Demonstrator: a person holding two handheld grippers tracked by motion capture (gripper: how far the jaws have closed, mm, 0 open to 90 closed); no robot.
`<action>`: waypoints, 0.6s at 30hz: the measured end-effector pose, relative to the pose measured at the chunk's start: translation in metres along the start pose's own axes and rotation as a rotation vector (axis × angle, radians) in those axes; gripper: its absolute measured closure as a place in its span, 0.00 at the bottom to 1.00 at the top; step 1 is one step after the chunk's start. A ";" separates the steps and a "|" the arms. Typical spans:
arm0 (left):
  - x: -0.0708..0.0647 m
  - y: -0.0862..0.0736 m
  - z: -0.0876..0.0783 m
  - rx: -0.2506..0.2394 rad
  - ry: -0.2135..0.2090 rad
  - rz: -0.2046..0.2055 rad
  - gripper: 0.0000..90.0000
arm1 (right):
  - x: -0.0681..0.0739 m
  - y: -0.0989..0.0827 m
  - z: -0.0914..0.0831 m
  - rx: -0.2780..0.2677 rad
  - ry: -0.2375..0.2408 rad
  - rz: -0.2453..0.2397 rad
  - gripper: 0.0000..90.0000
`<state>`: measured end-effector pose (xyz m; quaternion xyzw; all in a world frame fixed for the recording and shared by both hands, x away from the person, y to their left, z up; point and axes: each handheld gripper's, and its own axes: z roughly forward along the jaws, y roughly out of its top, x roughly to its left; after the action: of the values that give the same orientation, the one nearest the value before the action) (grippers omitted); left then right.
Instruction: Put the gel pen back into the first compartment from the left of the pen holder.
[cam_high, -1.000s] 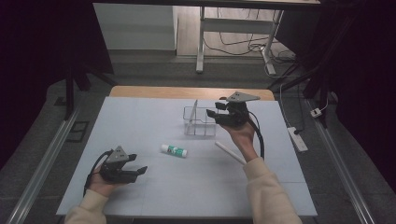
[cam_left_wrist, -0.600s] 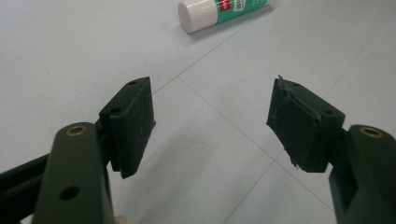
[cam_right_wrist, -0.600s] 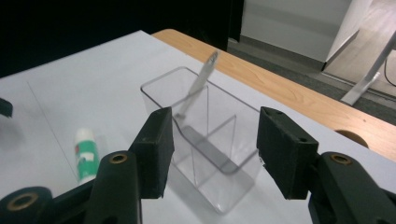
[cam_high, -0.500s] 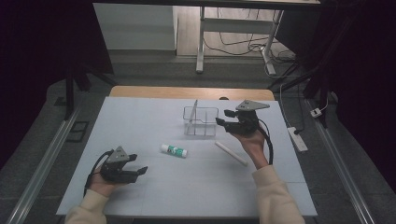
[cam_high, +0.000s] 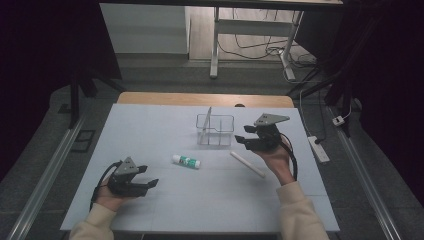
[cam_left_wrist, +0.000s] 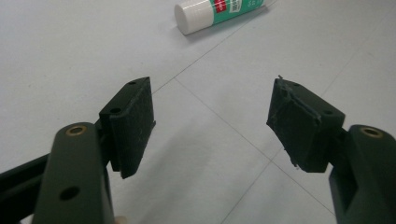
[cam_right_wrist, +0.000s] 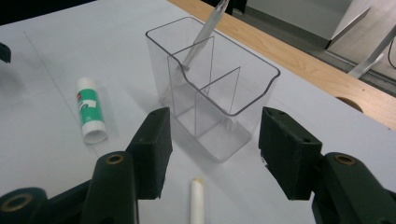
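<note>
Pale blue-grey tabletop (cam_high: 165, 125) w/ bare wooden far edge, dark room around it. Clear plastic divided organiser box (cam_high: 215, 130) stands far-centre; one thin clear stick (cam_high: 208, 116) leans inside its left compartment. White round stick (cam_high: 247, 164) lies flat just near-right of box. Green-and-white glue stick w/ white cap (cam_high: 186, 161) lies on its side mid-table, well apart from both.

R gripper (cam_high: 243, 141) hovers just right of box, above far end of white stick; jaws have just been opening, now spread, nothing between pads. In right gripper view the stick's end (cam_right_wrist: 196, 200) sits below the gap, box straight ahead. L gripper (cam_high: 148, 182) rests near-left, jaws spread wide, empty; glue stick (cam_left_wrist: 219, 11) lies ahead of it.

Risks (judgement): the stick is thin, round, flat on the table, so pads could skid over it or roll it away. Descent too close to box → jaw clips the wall, shifts or tips it, leaning clear stick falls out. End-grip → stick droops, misses compartment.
</note>
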<state>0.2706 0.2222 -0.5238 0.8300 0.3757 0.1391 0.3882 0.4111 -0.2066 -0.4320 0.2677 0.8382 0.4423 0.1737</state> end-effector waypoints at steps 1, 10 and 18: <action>0.000 0.000 0.000 -0.001 0.000 0.001 0.35 | 0.000 -0.001 -0.001 0.002 0.003 -0.001 0.48; 0.000 0.001 -0.001 -0.005 0.000 0.001 0.35 | 0.000 -0.010 -0.007 0.072 0.002 -0.022 0.47; 0.001 0.001 -0.002 -0.016 -0.004 -0.008 0.35 | -0.004 -0.018 -0.002 0.158 0.017 -0.018 0.45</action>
<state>0.2710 0.2237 -0.5218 0.8256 0.3771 0.1389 0.3961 0.4077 -0.2188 -0.4454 0.2695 0.8742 0.3755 0.1490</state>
